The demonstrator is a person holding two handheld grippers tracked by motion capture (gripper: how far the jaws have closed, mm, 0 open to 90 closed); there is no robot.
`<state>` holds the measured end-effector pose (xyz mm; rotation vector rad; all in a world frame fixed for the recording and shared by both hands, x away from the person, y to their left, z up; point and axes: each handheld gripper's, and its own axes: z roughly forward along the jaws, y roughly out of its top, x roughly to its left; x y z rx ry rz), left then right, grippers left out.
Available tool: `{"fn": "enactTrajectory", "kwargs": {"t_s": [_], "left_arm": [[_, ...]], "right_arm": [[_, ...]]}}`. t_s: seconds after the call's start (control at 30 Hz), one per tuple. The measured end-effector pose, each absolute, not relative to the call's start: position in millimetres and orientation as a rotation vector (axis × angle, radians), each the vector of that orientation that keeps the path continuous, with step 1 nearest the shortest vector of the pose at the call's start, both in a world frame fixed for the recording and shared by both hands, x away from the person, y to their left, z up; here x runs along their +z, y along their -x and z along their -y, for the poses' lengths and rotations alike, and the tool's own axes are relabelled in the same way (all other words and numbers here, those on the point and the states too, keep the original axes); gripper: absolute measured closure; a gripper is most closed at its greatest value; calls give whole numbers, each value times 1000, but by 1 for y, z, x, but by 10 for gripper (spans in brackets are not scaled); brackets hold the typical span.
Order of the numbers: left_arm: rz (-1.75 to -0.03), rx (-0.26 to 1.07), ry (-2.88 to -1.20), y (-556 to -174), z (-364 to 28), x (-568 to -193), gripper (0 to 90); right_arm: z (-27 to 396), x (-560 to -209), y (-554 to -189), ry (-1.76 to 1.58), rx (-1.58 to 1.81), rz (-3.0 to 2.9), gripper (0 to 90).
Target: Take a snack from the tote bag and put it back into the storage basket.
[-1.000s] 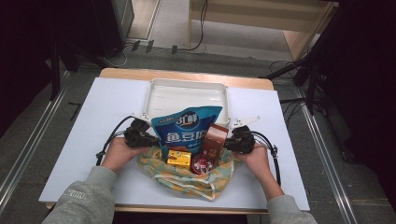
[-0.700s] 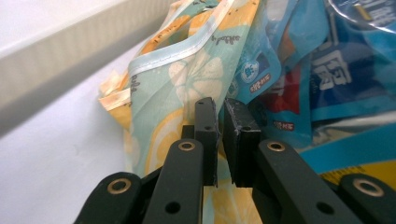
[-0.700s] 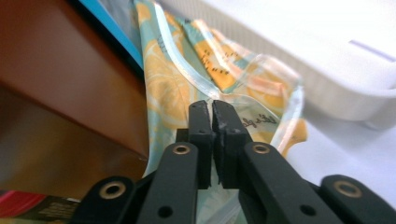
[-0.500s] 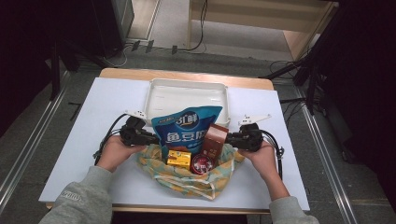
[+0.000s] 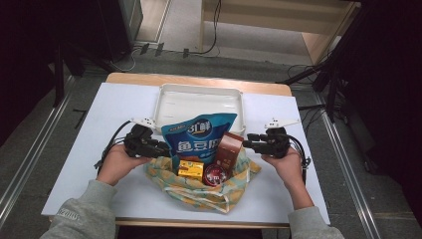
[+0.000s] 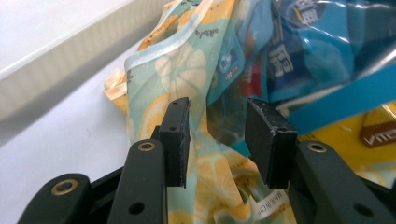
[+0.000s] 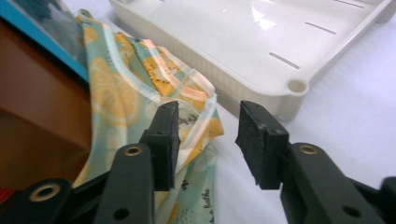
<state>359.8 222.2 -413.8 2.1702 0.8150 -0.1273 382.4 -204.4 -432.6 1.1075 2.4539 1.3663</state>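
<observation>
- My left tool (image 5: 160, 147) is at the left side of the soft cloth bag with the yellow lemon print on pale green (image 5: 199, 186). Its jaws have just been opening and now stand spread.
- In the left gripper view (image 6: 217, 135), the cloth is behind the gap between my pads (image 6: 177, 140), but they do not press on it.
- My right tool (image 5: 249, 143) is at the right side of the same bag. Its jaws have also just been opening and stand apart.
- In the right gripper view (image 7: 208, 140), an edge of the bag lies just beside the left pad, not pinched.
- The bag lies on the white surface (image 5: 89, 144), near my edge, slumped open.
- In it stand a big blue glossy snack pouch (image 5: 198, 139) and a brown cardboard box (image 5: 230, 149), with a small yellow box (image 5: 191, 169) and a round red packet (image 5: 216, 175) in front of them.
- A cream plastic tray (image 5: 199, 99) is just behind the bag, and the blue pouch leans over its near rim.
</observation>
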Motion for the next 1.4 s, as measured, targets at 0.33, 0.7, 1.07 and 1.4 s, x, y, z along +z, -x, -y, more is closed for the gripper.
{"fn": "enactTrajectory", "kwargs": {"t_s": [0.33, 0.7, 1.07, 1.4], "left_arm": [[-810, -125, -2161, -350, -231, -403, 510], [-779, -118, -2148, -336, -235, -380, 458], [-745, -118, -2152, -324, -232, -362, 438], [-690, -107, -2178, -311, -217, -341, 433]], "right_arm": [[207, -438, -391, -1145, 1359, -2496, 503], [213, -442, -398, -1192, 1324, -2463, 484], [213, -444, -403, -1199, 1312, -2461, 453], [215, -447, -408, -1234, 1297, -2452, 447]]}}
